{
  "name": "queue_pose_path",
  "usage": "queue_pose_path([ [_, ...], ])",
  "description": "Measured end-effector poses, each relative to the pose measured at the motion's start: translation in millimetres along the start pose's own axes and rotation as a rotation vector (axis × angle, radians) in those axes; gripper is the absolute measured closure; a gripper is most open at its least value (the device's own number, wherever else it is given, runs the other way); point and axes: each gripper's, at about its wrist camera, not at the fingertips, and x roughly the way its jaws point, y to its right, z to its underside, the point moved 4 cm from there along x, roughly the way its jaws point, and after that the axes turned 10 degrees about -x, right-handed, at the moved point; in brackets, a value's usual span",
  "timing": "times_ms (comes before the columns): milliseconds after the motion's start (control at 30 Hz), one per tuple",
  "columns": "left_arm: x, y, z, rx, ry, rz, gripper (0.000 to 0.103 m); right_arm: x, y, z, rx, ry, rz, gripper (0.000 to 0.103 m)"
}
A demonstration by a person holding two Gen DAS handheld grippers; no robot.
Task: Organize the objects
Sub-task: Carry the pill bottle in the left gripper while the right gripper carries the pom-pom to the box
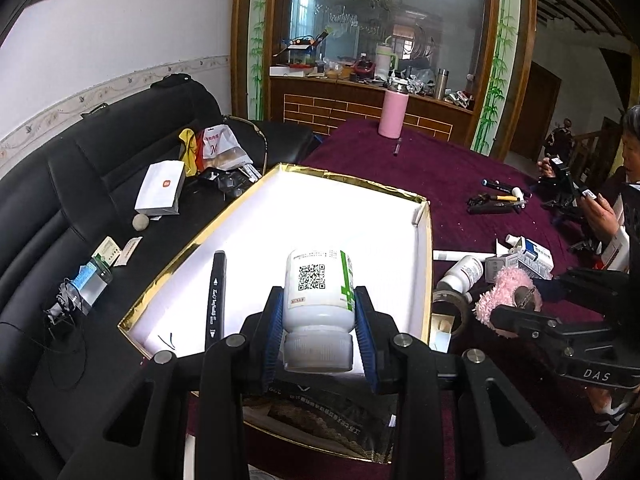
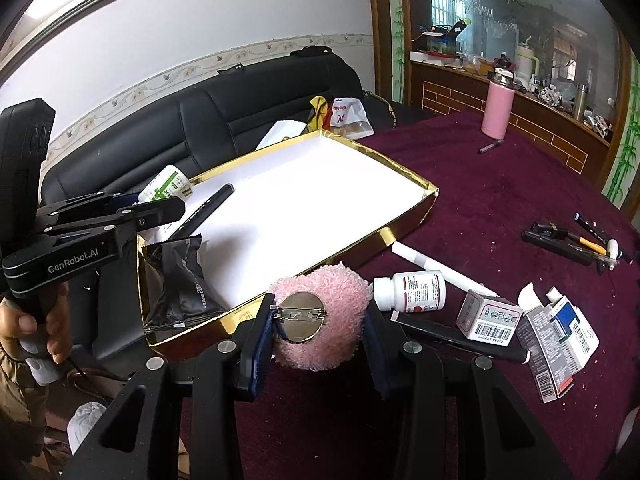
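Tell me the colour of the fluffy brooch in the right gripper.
Pink, best seen in the right wrist view.

The print on the white bottle (image 1: 318, 292) is too small to be read. The dark packet (image 1: 320, 420) is largely hidden behind the gripper body. The person (image 1: 628, 184) is cut off by the picture's edge.

Home living room, black sofa (image 2: 248, 112), mirrored cabinet (image 1: 384, 40)

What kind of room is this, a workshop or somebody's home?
Most likely a home living room. A black leather sofa stands against the wall, a mirrored wooden cabinet holds household clutter, and the table wears a purple cloth strewn with medicine bottles and pens.
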Motion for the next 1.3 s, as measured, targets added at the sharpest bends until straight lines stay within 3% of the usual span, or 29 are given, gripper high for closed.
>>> queue_pose_path([
  [633,25,-7,-2,-0.014,-0.029,0.005,0.07,17,-5,-16,-0.008,-0.014,-0.007,0.059],
  [1300,68,-20,-12,0.035,-0.063,-0.081,0.07,43,-12,-39,-0.041,-0.025,-0.039,0.058],
])
